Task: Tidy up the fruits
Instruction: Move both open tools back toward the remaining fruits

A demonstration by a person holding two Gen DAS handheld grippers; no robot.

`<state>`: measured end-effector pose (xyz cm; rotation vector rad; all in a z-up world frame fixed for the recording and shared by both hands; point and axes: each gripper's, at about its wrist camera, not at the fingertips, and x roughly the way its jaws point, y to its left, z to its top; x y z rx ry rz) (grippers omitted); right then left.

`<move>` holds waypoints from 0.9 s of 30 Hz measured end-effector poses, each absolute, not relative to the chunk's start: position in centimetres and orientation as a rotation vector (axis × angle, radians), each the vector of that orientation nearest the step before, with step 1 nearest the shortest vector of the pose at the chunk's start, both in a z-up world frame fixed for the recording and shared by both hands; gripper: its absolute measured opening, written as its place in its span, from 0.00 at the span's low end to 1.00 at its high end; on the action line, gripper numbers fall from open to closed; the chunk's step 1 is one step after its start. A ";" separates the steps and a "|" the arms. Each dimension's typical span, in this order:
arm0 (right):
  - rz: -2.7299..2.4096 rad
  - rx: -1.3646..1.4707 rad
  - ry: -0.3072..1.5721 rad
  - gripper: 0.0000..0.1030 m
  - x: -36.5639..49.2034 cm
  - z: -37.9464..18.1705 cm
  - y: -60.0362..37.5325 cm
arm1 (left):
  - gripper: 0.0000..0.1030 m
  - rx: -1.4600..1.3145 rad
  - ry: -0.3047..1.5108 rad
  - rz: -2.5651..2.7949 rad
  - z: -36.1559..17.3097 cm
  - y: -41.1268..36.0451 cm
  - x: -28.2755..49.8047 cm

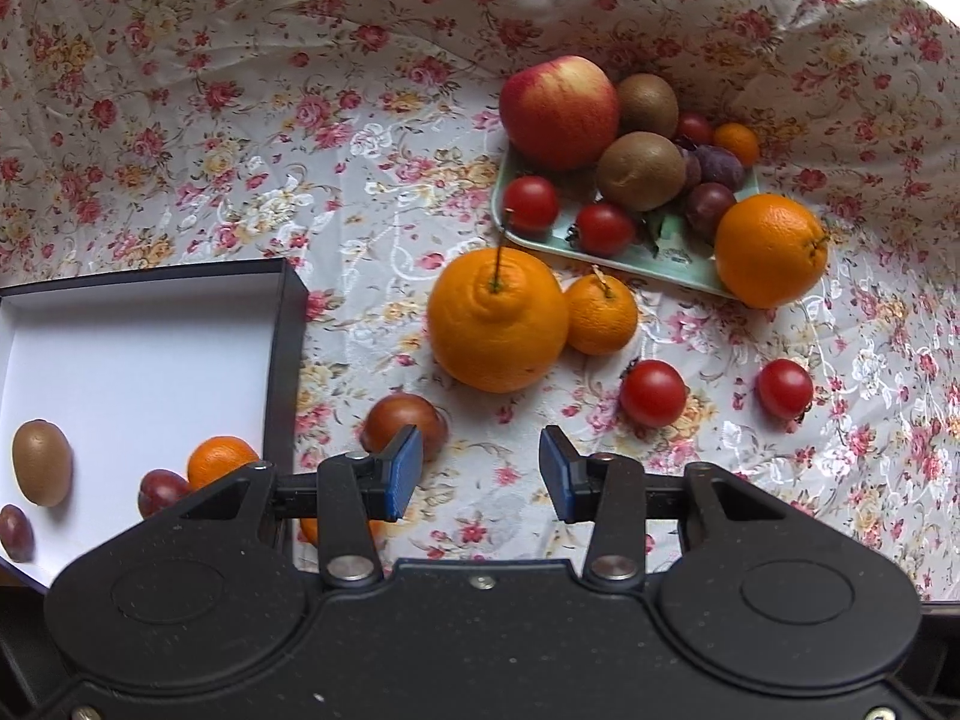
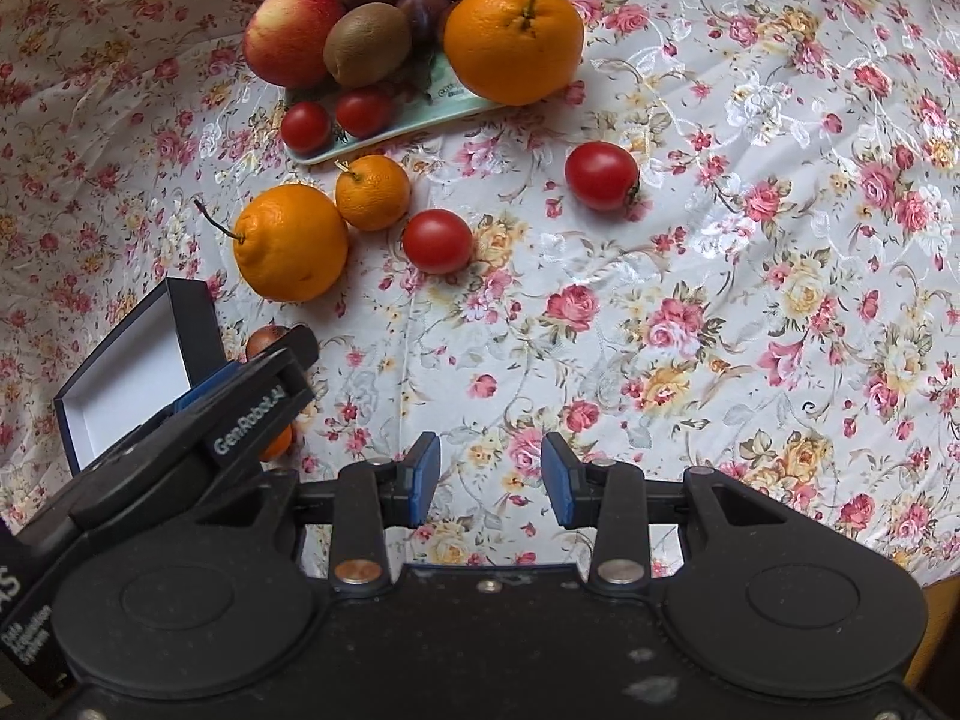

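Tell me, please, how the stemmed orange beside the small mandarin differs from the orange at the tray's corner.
The stemmed orange lies on the cloth touching the mandarin; the tray orange sits at the tray corner. The first has a bumpy neck and long stem, the second is smooth and round with a short stub. Both are bright orange and similar in size.

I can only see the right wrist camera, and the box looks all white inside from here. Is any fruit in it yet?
Observer: Yes. The left wrist view shows a kiwi lying in the box.
Operator: Anything else in there?
Observer: A plum sits beside a small orange, near the box's right wall.
Operator: Is the left gripper holding something?
Observer: No. The left gripper is open, with nothing between its fingers.
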<state>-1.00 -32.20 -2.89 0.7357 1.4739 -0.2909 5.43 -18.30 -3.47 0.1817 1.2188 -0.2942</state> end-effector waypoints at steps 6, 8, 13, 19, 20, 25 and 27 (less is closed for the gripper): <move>-0.287 0.767 1.472 0.39 -1.3 -2.7 -33.3 | 0.49 0.222 1.204 -0.291 -4.0 -19.2 5.1; -0.277 0.787 1.462 0.39 -1.4 -2.6 -33.8 | 0.49 0.219 1.200 -0.294 -4.0 -19.3 5.1; -0.335 0.804 1.422 0.39 -1.9 -1.6 -35.8 | 0.49 0.240 1.182 -0.296 -3.8 -19.6 5.5; -0.351 0.834 1.402 0.39 -2.2 -1.3 -36.8 | 0.49 0.254 1.184 -0.307 -3.3 -19.7 6.7; -0.351 0.830 1.403 0.39 -2.2 -1.2 -36.7 | 0.49 0.250 1.188 -0.308 -3.2 -19.7 7.1; -0.334 0.811 1.402 0.39 -2.0 -1.1 -36.1 | 0.49 0.239 1.184 -0.324 -2.9 -20.4 8.8; -0.337 0.804 1.404 0.39 -1.9 -1.2 -36.0 | 0.49 0.244 1.164 -0.346 -2.8 -21.0 9.1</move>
